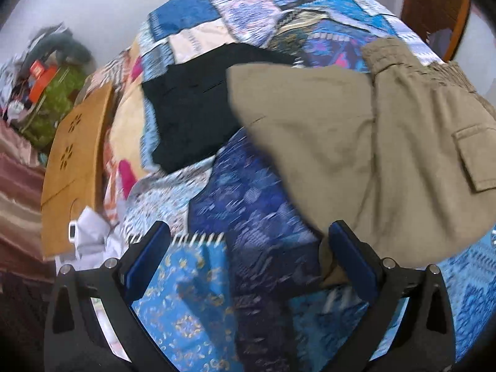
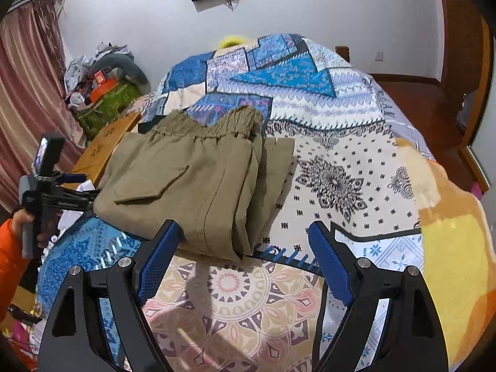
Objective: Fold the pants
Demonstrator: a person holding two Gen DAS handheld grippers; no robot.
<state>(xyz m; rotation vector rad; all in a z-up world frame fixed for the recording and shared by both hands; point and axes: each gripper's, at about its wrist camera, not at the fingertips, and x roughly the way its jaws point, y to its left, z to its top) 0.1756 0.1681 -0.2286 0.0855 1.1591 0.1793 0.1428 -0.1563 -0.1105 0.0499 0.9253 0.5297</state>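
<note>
The khaki cargo pants (image 2: 198, 183) are seen folded into a stacked bundle on the patchwork bedspread (image 2: 341, 142), just beyond the spread, empty right gripper (image 2: 245, 263). The left gripper (image 1: 248, 257) is likewise held wide with nothing pinched, the bundle's edge beside its right finger. Folding is judged nearly complete; only tidying or setting aside seems left.

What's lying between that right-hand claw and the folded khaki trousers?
Nothing but the patterned quilt. In the right wrist view the khaki pants lie just beyond the open right gripper.

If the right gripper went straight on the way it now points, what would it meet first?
Probably the bedspread between its open jaws, just short of the folded khaki pants; depth is hard to judge here.
</note>
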